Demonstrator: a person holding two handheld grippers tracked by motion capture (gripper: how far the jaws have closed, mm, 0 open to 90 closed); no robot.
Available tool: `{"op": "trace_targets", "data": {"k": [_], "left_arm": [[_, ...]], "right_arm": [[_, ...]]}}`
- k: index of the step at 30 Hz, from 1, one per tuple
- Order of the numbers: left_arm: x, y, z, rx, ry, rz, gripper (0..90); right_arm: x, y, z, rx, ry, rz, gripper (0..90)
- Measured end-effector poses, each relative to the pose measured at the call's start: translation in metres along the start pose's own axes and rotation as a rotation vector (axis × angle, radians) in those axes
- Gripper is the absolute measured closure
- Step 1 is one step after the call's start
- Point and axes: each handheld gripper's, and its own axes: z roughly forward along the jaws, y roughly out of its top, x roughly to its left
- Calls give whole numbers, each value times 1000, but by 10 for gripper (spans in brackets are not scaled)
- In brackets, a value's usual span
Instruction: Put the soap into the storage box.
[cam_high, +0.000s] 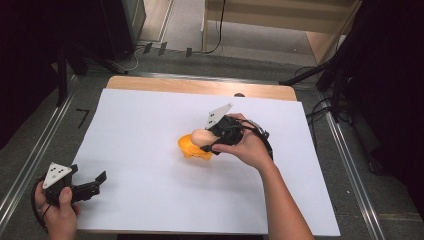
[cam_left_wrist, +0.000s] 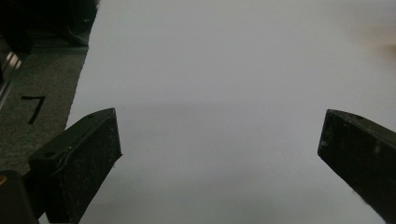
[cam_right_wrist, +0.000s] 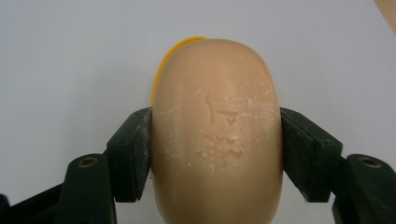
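Right hand-held gripper (cam_right_wrist: 215, 154) clamping beige soap bar (cam_right_wrist: 217, 135) across narrow width, pads pressing both sides. Soap bar's long axis running straight out along jaws, far end pointing away over orange dish (cam_high: 194, 148) just beyond. Left hand-held gripper (cam_left_wrist: 219, 140) resting wide apart, gripping nothing, well left of soap on tabletop (cam_high: 150, 150). One soap bar, one dish, two grippers.

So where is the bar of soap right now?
The soap is clamped in the right tongs, just above the orange dish near the middle of the white sheet.
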Motion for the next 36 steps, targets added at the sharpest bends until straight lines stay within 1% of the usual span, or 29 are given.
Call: {"op": "trace_targets", "data": {"k": [1,3,6,7,13,15,16,17,21,26,29,34,35,36], "left_arm": [[0,0,0,0,0,0,0],[0,0,0,1,0,1,0],[0,0,0,2,0,2,0],[0,0,0,2,0,1,0],[0,0,0,2,0,5,0],[0,0,0,2,0,3,0],[0,0,0,2,0,3,0],[0,0,0,2,0,3,0],[0,0,0,3,-1,3,0],[0,0,0,3,-1,3,0],[0,0,0,4,-1,3,0],[0,0,1,6,-1,4,0],[0,0,1,6,-2,4,0],[0,0,0,5,0,3,0]], "right_arm": [[-1,0,3,5,3,-8,333],[-1,0,4,8,1,-9,333],[0,2,6,2,8,-17,333],[1,5,8,6,17,-29,333],[1,11,11,5,29,-38,333],[0,11,13,18,31,-40,333],[-2,10,17,23,39,-41,333],[-2,10,18,27,41,-32,333],[-3,10,22,44,42,-23,333],[-4,12,24,59,38,16,332],[-4,13,25,57,43,25,332],[-3,13,27,73,54,41,332],[-3,13,28,72,54,39,332],[-2,12,28,78,58,49,331]]}}
